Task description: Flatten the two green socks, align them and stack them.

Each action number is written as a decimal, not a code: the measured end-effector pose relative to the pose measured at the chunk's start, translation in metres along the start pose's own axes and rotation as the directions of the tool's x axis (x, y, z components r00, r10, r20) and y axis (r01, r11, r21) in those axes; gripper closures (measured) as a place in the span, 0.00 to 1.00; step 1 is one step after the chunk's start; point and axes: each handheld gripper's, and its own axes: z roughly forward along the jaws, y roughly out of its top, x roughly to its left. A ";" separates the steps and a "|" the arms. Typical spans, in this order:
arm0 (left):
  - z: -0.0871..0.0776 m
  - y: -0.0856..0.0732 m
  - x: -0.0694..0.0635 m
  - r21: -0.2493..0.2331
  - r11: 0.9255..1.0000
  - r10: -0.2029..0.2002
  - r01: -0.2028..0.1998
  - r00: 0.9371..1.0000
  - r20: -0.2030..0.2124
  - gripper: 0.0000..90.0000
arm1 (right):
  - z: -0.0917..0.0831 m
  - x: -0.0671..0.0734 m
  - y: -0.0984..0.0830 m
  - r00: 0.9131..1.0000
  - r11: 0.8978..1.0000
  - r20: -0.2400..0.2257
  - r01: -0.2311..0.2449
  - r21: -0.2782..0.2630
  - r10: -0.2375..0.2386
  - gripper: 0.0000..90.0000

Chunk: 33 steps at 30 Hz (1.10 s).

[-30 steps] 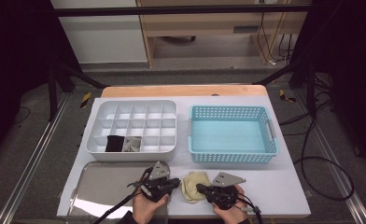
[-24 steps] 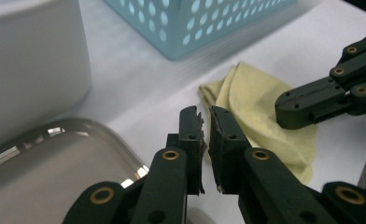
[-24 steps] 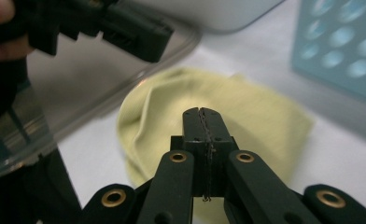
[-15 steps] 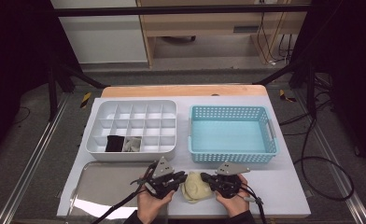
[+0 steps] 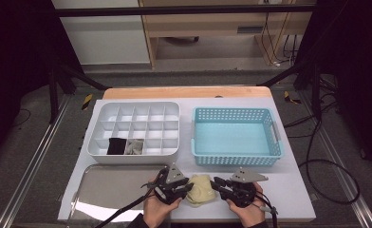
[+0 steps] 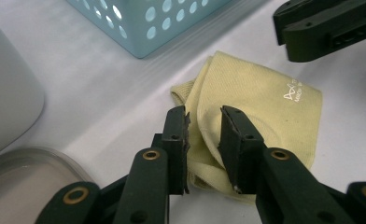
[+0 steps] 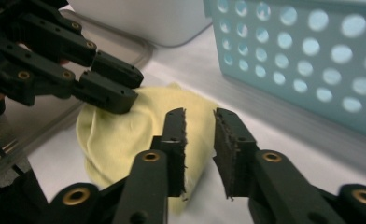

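White table (image 5: 288, 190): work surface carrying all items, wooden strip along far edge.

Steel tray (image 5: 113, 190): flat, at near left corner of table, just in front of organiser.

White compartment organiser (image 5: 134, 111): far left half of table; dark item (image 5: 116, 146) and grey item (image 5: 135, 146) in two adjacent front-row compartments.

Light blue perforated basket (image 5: 235, 137): right of organiser, well apart from it, interior bare.

Pale yellow folded cloth (image 5: 200, 190): flat on table at near edge, in front of gap between organiser and basket, between both grippers. Small white printed logo (image 6: 292, 92) near one corner in left gripper view.

Left gripper (image 5: 181, 186): held in left hand (image 5: 158, 211) at left edge of cloth. Jaws parted by a narrow gap, having just been opening; fold of cloth lying between and beneath the tips in left gripper view, pads not pressing on it. Nothing gripped.

Right gripper (image 5: 217, 184): held in right hand (image 5: 246, 213) at right edge of cloth, pointing toward left gripper. Jaws parted by a similar narrow gap, having just been opening; tips above cloth edge in right gripper view, gap open, cloth released. Nothing gripped.

Cables: trailing from each gripper toward near edge of table.
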 end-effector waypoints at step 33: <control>0.007 0.010 -0.013 -0.032 0.999 -0.001 0.003 0.997 0.078 0.97 | 0.001 0.001 -0.025 0.995 0.992 0.003 -0.099 0.079 0.099 0.75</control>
